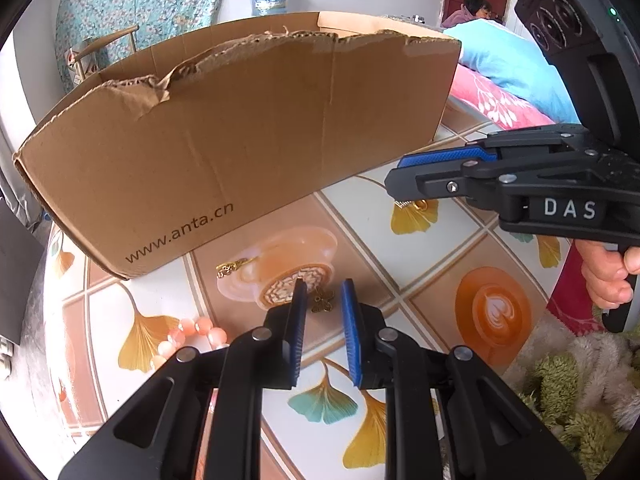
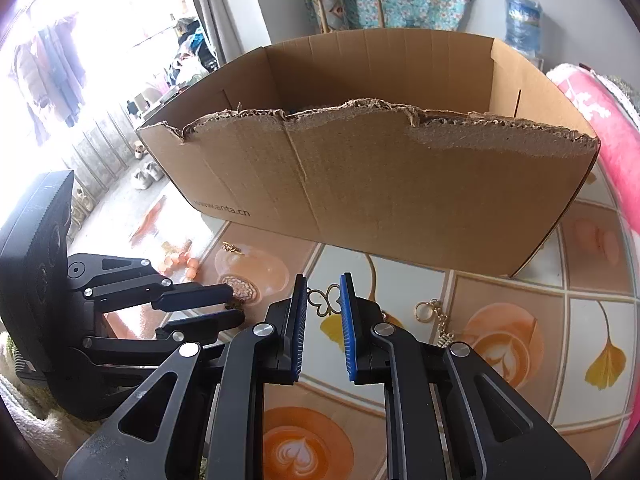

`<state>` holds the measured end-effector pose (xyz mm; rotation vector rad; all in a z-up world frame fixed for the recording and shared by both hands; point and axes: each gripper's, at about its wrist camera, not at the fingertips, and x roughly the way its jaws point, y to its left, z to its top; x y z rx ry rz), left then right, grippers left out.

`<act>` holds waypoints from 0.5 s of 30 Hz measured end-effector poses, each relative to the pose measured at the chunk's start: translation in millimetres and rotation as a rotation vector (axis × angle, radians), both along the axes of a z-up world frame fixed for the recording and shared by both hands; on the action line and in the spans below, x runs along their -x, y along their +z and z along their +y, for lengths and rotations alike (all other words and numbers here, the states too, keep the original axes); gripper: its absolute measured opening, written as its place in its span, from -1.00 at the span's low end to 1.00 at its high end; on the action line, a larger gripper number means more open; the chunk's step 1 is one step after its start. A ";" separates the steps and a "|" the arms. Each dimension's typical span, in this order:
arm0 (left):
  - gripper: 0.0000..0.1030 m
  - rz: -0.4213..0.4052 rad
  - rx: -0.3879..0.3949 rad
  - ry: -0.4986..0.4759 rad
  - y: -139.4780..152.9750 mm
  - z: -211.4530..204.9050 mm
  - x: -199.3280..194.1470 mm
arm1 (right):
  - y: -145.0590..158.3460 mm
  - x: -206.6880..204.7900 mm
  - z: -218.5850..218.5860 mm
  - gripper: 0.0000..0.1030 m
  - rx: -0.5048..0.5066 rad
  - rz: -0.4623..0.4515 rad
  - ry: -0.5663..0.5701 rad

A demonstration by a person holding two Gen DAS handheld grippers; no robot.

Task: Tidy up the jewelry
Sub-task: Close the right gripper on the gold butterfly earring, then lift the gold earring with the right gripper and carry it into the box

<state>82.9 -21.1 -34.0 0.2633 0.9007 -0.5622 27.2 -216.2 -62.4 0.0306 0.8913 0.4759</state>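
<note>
Though barely started, by the look of it: right gripper [image 2: 324, 294] clamped on gold butterfly charm [image 2: 320, 305], chain half hidden behind a finger. Left gripper [image 1: 323, 294] parted around bronze flower charm [image 1: 322, 302], not pinching. Pink beads [image 1: 192, 332] and gold trinket [image 1: 231, 268] waiting on tablecloth [image 1: 360, 220]. Cardboard box [image 1: 240, 140] contents hidden behind torn wall.

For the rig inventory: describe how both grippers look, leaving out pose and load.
The left gripper and right gripper match: black linkage frames with silver pivot pins and blue ribbed pads. The right one carries white DAS lettering and a black housing with a small green light.
</note>
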 end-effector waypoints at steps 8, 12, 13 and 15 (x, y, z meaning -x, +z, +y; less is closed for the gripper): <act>-0.88 -0.039 -0.058 -0.036 -1.6 -9.7 2.7 | 5.7 2.2 -7.4 -0.72 -0.011 -0.010 -0.012; -0.88 -0.047 -0.050 -0.033 -1.9 -9.0 4.7 | 9.7 4.3 -9.1 -0.72 -0.009 -0.019 -0.014; -0.88 -0.051 -0.049 -0.031 -1.4 -9.1 6.2 | 10.5 4.7 -9.1 -0.72 -0.008 -0.021 -0.014; -0.88 -0.059 -0.047 -0.028 0.6 -5.5 8.9 | 12.6 5.7 -9.3 -0.72 -0.006 -0.027 -0.016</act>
